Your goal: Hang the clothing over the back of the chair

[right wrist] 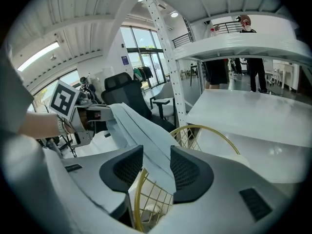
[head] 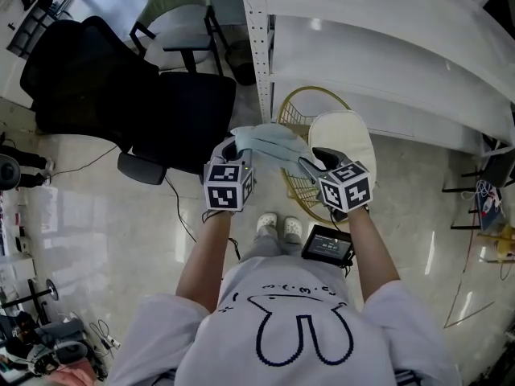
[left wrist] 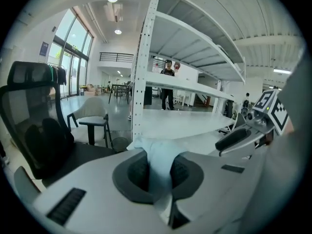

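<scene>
Above the gold wire chair [head: 294, 119], the left hand-held gripper [head: 233, 153] clamped the pale clothing [head: 272, 143] while the right hand-held gripper [head: 312, 164] gaped wide around it. Held on one side only, the clothing could have sagged and missed the chair's back.

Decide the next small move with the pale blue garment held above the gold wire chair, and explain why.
Probably close the right claw on the garment. Its jaws stand apart with the cloth running between them, so only the left claw pinches it. With both ends held, the garment could then be lowered over the back of the gold wire chair just below.
</scene>
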